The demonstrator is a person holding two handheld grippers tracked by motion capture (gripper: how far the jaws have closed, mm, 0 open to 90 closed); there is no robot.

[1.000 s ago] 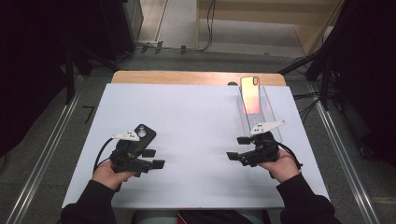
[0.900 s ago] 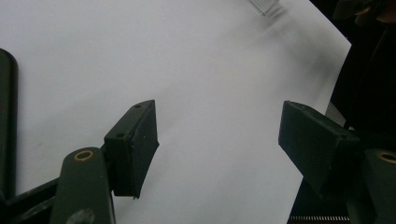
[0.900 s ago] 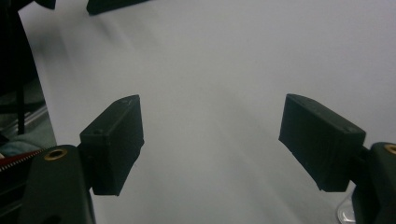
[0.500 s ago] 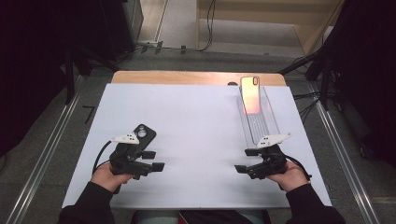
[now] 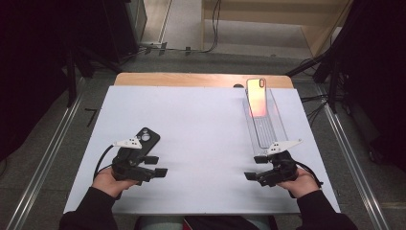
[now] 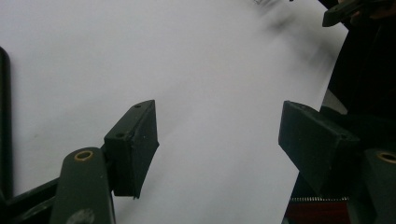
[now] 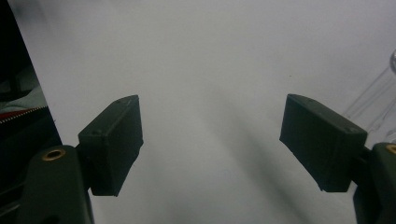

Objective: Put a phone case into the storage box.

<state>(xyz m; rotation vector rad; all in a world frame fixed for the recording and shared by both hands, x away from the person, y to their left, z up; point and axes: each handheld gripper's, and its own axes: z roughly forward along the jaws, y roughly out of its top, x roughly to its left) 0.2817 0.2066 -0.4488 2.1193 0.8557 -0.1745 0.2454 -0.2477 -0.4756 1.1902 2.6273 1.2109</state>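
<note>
here both the left gripper (image 5: 158, 165) and right gripper (image 5: 254, 167) gape wide, empty; black phone case (image 5: 147, 137) half hidden behind the left.

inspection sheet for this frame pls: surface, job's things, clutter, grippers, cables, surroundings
Surface: white sheet over a wooden table top, bare in the middle.
Job's things: black phone case flat, just beyond the left gripper; phone with a reddish sheen leaning in a clear tray ahead of the right gripper.
Clutter: small dark object at the far edge, too small to tell.
Grippers: both hand-held, low over the sheet, fingers apart, nothing between them.
Cables: one trails from each gripper; more on the floor behind the table.
Surroundings: grey floor, dark stands at the sides.
</note>
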